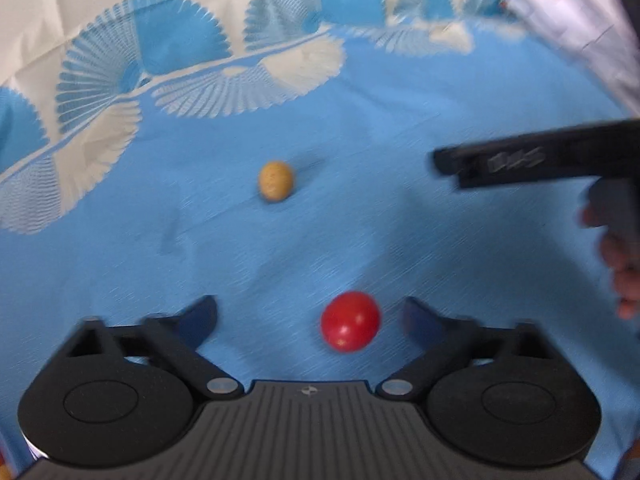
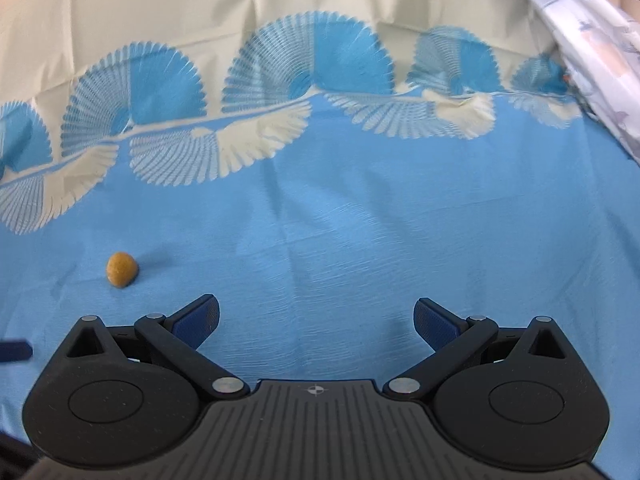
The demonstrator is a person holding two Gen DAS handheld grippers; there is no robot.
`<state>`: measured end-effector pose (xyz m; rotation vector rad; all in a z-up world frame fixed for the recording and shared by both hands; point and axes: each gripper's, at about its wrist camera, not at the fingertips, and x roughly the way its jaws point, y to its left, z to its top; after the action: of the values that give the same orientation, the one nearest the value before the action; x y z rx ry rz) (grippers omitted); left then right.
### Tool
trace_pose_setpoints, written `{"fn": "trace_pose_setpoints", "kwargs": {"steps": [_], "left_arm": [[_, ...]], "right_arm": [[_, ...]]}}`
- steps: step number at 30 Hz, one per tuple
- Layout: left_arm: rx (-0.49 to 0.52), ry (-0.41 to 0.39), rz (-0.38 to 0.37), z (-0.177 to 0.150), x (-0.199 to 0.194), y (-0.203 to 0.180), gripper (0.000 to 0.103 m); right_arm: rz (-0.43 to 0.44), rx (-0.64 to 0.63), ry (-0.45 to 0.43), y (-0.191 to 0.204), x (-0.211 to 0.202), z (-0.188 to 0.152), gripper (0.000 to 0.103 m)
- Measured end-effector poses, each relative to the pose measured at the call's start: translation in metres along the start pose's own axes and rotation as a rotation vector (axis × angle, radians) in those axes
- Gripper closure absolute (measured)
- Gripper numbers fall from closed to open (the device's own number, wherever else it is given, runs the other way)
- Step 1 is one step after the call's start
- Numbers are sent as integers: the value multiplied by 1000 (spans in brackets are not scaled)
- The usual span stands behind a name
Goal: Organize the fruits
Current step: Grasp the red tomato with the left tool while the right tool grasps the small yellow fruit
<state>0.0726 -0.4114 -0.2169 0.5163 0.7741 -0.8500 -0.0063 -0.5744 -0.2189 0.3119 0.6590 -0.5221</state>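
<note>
A small red tomato [image 1: 350, 321] lies on the blue cloth [image 1: 360, 216] between the fingers of my left gripper [image 1: 310, 316], nearer the right finger. The jaws stand wide apart and do not touch it. A small yellow-brown round fruit [image 1: 275, 180] lies farther ahead; it also shows in the right wrist view [image 2: 122, 269], ahead and to the left. My right gripper [image 2: 316, 320] is open and empty over bare cloth. It shows from the side in the left wrist view [image 1: 444, 162], at the right, with the hand that holds it.
The cloth [image 2: 360, 220] turns cream with blue fan patterns at the back [image 2: 256, 92]. A pale patterned fabric [image 2: 600, 48] hangs at the far right. A dark blue finger tip [image 2: 14, 350] shows at the left edge of the right wrist view.
</note>
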Motion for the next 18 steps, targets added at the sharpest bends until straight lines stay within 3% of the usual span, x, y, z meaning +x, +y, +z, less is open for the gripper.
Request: {"fn": "trace_pose_setpoints", "kwargs": {"steps": [2,3,9,14,15,17,18], "left_arm": [[-3,-5,-67,1,1,6,51],[8,-7,-63,2,-1,7,73],[-58,21,27,-7,-19,47,72],[-189,45,94,-14,-47,105,72],[-213,43,101,-14,-54,114,72],[-250,37,106,-14,-68,127,72],[-265,29,107,-14,-77,132,72]], "right_arm": [[6,-24,8,6,7,2,1],[19,-29,12,9,9,4,1],[176,-105,-14,51,17,15,1],[220,-278,1,119,37,13,6],[215,-306,18,129,42,11,30],[216,-307,-2,138,42,9,56],[224,-292,8,140,41,10,75]]}}
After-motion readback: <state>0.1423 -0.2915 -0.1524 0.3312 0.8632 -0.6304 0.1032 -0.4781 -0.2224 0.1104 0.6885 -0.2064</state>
